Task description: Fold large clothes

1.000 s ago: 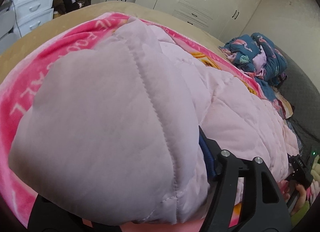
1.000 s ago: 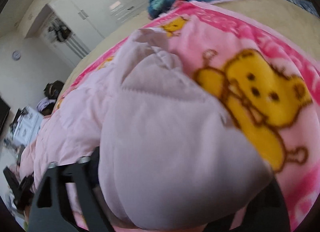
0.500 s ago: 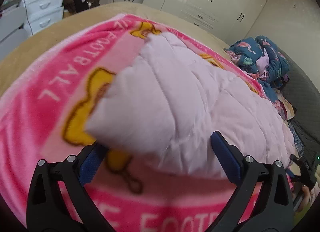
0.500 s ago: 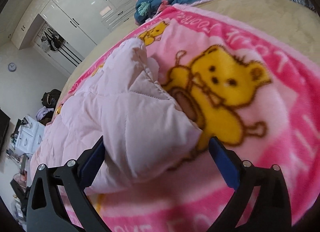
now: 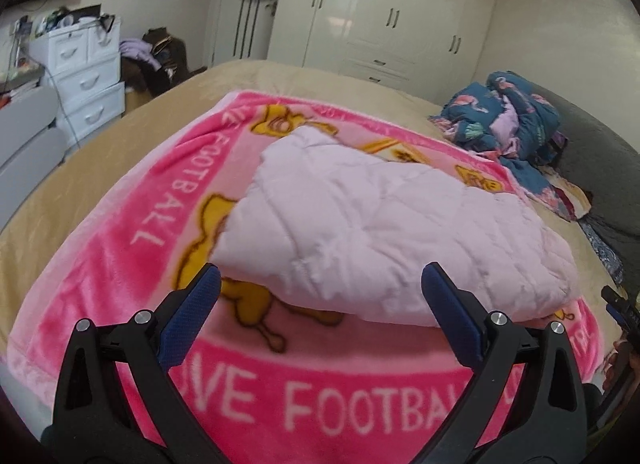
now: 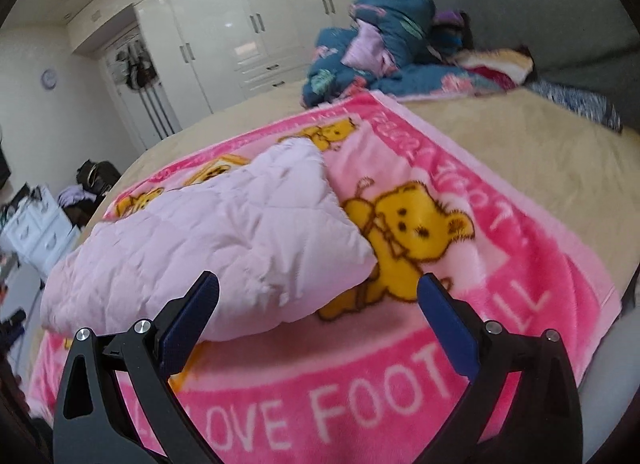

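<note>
A pale pink quilted garment (image 5: 384,232) lies folded in a thick pile on a pink bear-print blanket (image 5: 320,404) spread over the bed. It also shows in the right wrist view (image 6: 224,248). My left gripper (image 5: 320,292) is open and empty, just in front of the garment's near edge. My right gripper (image 6: 318,296) is open and empty, in front of the garment's near right corner, above the blanket (image 6: 360,404). Neither gripper touches the cloth.
A heap of blue patterned bedding (image 5: 508,116) lies at the far right of the beige bed (image 5: 120,168). White drawers (image 5: 84,80) stand left of the bed. White wardrobes (image 6: 240,32) line the far wall. A grey headboard (image 6: 540,20) is on the right.
Both grippers opened and let go of the pink garment, then pulled back toward the near edge of the bed. The garment has dropped onto the blanket.
</note>
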